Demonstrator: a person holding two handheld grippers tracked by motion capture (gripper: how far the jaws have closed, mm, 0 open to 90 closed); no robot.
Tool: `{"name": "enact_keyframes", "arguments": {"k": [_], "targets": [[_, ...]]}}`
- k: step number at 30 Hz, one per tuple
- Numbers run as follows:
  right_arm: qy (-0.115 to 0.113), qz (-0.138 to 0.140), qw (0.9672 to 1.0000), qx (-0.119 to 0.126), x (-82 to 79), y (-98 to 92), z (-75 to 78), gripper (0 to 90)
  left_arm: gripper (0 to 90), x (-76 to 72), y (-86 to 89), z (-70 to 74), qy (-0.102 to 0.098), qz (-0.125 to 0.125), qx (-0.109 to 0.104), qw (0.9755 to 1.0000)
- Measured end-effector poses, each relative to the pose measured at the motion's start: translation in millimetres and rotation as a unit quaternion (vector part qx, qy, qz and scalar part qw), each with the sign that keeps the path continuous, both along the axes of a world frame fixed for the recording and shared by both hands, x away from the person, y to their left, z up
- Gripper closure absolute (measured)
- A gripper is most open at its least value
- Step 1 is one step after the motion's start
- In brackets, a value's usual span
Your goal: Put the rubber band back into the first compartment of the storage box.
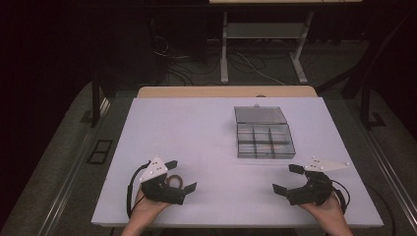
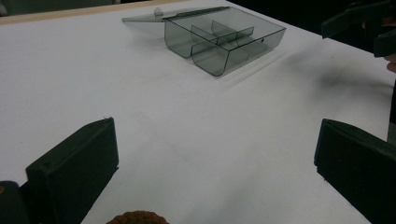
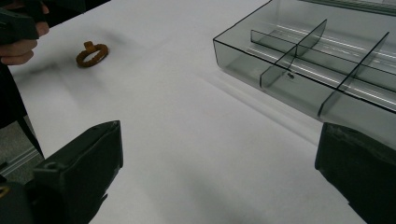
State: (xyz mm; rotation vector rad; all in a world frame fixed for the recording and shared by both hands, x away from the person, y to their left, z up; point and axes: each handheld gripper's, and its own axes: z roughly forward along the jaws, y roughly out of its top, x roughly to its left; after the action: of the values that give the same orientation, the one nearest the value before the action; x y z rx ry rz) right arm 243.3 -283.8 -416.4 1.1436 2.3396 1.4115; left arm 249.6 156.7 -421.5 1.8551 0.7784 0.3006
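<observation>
From above, the small brown ring (image 1: 172, 181) is half hidden between the jaws of the left hand-held gripper (image 1: 183, 174), so its shape is hard to read there. The left gripper view cuts it off at the bottom edge (image 2: 137, 217), leaving a knobbly brown top. The right gripper view gives it whole (image 3: 92, 54): a rough brown ring with a small tab, lying flat on the white tabletop (image 3: 177, 121) beside the person's left hand (image 3: 21, 46). The clear compartment box (image 1: 265, 139) stands open at the far right of the tabletop, its lid (image 1: 260, 114) laid back behind it; the dividers look faint from above and sharper in the right gripper view (image 3: 322, 60). Both hands come in from the near edge, palms low. The left hand-held gripper's jaws are spread wide around the ring without touching it. The right hand-held gripper (image 1: 288, 178) is likewise spread, over bare tabletop, well apart from the ring and near the box.
</observation>
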Motion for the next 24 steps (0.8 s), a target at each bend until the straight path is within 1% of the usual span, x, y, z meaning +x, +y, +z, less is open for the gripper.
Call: {"name": "enact_keyframes", "arguments": {"k": [6, 7, 16, 20, 24], "targets": [[0.003, -0.002, 1.0, 0.001, 0.0, -2.0, -0.1, 1.2, 0.0, 0.2, 0.3, 0.1, 0.0, -0.001, -0.001, 1.0], [0.007, -0.002, 1.0, 0.001, 0.1, -2.7, -0.2, 1.1, 0.0, 0.3, 0.2, 0.1, 0.001, 0.0, -0.002, 1.0], [0.009, -0.004, 0.9999, 0.0, 1.6, -4.4, -1.5, 1.1, 0.0, -0.2, -0.5, 0.7, -0.001, -0.005, 0.0, 1.0], [0.013, -0.003, 0.9999, -0.004, 1.6, -3.6, -2.1, 1.1, 0.0, -0.3, -0.9, 0.6, 0.0, -0.004, -0.001, 1.0], [0.013, -0.001, 0.9999, -0.004, 1.7, -3.5, -2.2, 1.1, 0.0, -0.3, -0.9, 0.5, 0.0, -0.003, 0.0, 1.0]]}}
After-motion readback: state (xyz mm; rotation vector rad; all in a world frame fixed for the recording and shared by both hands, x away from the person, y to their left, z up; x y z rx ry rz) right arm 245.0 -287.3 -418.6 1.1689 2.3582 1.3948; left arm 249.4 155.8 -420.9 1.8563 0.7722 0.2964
